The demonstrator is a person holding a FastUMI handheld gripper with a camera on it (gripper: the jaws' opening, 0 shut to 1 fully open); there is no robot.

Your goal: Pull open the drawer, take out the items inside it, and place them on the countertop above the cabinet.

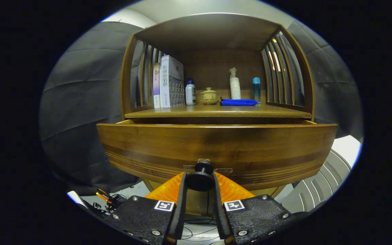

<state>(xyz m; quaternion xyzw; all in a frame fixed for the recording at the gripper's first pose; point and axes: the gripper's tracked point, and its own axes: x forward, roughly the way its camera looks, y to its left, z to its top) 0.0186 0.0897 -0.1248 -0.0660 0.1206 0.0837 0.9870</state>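
Note:
A wooden cabinet fills the scene, and its drawer (216, 146) is pulled out toward me, its broad front panel bulging close to the camera. A round dark knob (200, 178) sticks out from the lower middle of that panel. My gripper (200, 181) is shut on the knob, one finger pressing each side. The drawer's inside is hidden behind its front. Above it lies the countertop (216, 111), a wooden shelf under a roofed frame with slatted sides.
On the countertop stand books (168, 81) at the left, a small white bottle (190, 92), a lidded ceramic pot (208, 96), a folded blue cloth (238, 102), a white pump bottle (234, 85) and a blue bottle (256, 89). A white ribbed object (318, 190) sits low right.

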